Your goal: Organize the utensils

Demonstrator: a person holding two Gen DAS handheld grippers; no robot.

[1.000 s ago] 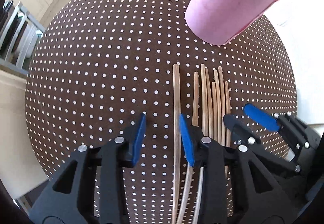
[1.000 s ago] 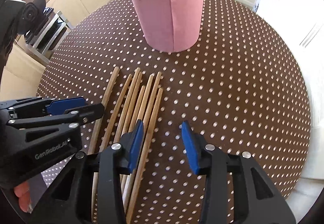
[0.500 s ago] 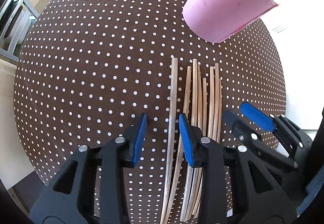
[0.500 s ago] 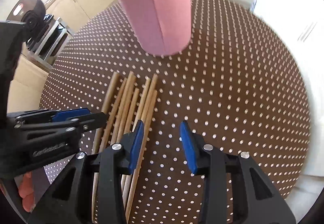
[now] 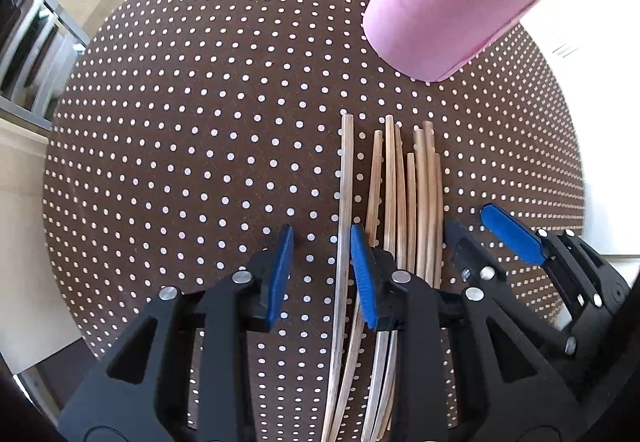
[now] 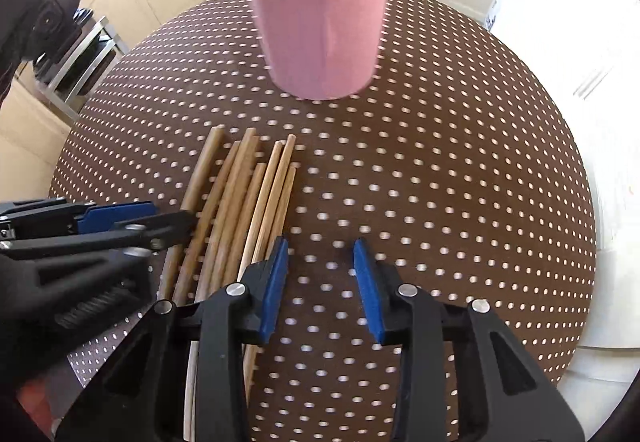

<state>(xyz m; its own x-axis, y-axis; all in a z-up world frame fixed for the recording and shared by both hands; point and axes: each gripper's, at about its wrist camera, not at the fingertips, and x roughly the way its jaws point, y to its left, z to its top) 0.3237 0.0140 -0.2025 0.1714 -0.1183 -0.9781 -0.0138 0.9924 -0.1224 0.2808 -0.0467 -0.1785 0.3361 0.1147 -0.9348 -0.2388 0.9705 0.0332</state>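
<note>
The left tongs [image 5: 322,274] have just been closing a little over the last second, and one pale wooden chopstick [image 5: 345,226], the one that lies apart on the left of the group, is now between their blue pads, close to the right pad; the pads do not yet press on it, so these tongs are released and hold nothing. The right tongs [image 6: 320,290] have also been narrowing, but between their pads there is only the brown cloth with white dots that covers the round desk [image 6: 460,162]; their left pad stands just beside the outermost stick of the bundle of thin wooden chopsticks [image 6: 248,202], and they too are not grasping anything. Compared with a second ago the sticks themselves lie in the same order, side by side near the middle of the desk, with their far ends pointing to the tall pink paper cup [image 6: 320,10], which stands upright towards the far edge of the desk. I judge that this means the pick-up of the single chopstick is being prepared and not one of these sticks has gone into the cup from here; the left tongs must close more before lifting. In the present views I can read no brand, label or writing: the cup is plain and the black bodies of the tongs show no legible letters.
</note>
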